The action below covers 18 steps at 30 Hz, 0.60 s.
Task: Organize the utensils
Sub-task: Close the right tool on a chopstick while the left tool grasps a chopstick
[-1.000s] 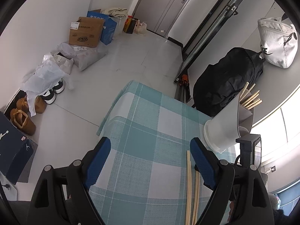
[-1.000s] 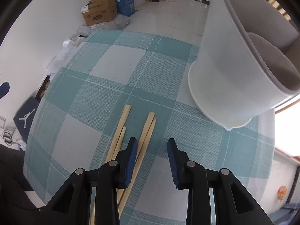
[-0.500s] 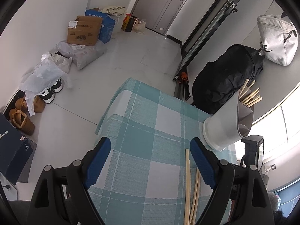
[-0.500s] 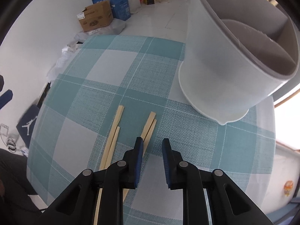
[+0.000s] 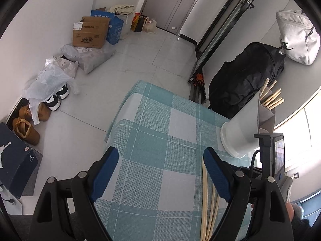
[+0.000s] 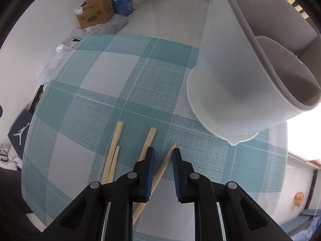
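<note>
Right tongs point(image 6: 162, 154) low over the counter point(image 6: 104, 80), pads narrowly parted with one chopstick point(image 6: 167, 157) lying slantwise in the gap; whether the pads touch it, cannot tell. Its tip points up toward the holder base. Three more loose chopsticks on the cloth: one point(image 6: 149, 138) just left of the left pad, partly hidden under it, and a pair point(image 6: 114, 146) farther left, lying side by side and touching.

White utensil holder point(image 6: 236, 76) stands just right of and beyond the right tongs, near the counter's right side. Grey divided insert inside. In the left wrist view, chopsticks already stowed point(image 5: 273, 98) stick out of its far compartment.

Left tongs point(image 5: 160, 156) spread wide, holding nothing, above the near-left part of the counter. Loose chopsticks point(image 5: 204, 190) run along beside its right finger.

Open room: checked cloth bare from the middle out to the far and left edges. Far corner drops to tiled floor point(image 5: 128, 64).

Around:
- cardboard box point(image 5: 89, 33), blue box point(image 5: 112, 25) and bags along the far wall
- shoes point(image 5: 26, 128) and a dark shoebox point(image 5: 14, 156) on the left
- black backpack point(image 5: 244, 78) close behind the holder
- white bag point(image 5: 297, 38) above the backpack
</note>
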Tool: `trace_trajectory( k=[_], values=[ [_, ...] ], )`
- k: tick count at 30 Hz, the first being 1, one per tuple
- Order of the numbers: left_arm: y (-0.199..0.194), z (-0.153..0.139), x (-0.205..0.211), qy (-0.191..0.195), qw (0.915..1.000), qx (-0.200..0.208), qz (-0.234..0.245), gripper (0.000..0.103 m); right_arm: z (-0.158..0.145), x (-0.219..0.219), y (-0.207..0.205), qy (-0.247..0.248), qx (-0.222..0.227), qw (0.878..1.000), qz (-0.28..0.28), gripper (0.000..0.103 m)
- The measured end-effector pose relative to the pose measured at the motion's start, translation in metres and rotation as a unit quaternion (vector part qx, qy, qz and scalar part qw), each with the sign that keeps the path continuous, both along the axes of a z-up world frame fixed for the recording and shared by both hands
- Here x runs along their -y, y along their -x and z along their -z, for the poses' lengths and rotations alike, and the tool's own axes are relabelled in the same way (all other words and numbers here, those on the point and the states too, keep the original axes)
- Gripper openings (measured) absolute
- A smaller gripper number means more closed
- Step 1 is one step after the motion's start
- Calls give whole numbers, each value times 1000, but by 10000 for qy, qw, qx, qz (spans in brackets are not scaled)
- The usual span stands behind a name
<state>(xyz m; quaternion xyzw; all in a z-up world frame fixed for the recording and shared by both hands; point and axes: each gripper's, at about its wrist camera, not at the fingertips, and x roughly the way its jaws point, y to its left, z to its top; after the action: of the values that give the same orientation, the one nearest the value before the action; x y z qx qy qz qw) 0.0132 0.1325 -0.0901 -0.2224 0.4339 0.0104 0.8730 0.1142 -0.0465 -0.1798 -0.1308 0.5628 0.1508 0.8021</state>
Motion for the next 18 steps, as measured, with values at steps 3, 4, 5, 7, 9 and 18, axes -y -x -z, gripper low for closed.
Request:
trace_trajectory(
  k=[3, 4, 5, 7, 9, 18],
  values=[
    [1, 0, 2, -77, 10000, 9, 41, 83, 0, -3, 1, -70, 62, 9999, 43, 17],
    [1, 0, 3, -84, 10000, 3, 49, 83, 1, -1, 0, -131, 67, 9999, 81, 17],
    [1, 0, 3, -87, 9999, -11, 60, 83, 2, 0, -2, -200, 73, 9997, 126, 17],
    [1, 0, 3, -92, 9999, -36, 57, 83, 2, 3, -1, -279, 115, 9994, 173, 15],
    [0, 0, 3, -106, 9999, -67, 50, 83, 2, 5, -1, -392, 141, 9990, 179, 4],
    [-8, 7, 17, -322, 9990, -270, 165, 83, -31, 28, 17, -1353, 606, 9886, 267, 3]
  ],
)
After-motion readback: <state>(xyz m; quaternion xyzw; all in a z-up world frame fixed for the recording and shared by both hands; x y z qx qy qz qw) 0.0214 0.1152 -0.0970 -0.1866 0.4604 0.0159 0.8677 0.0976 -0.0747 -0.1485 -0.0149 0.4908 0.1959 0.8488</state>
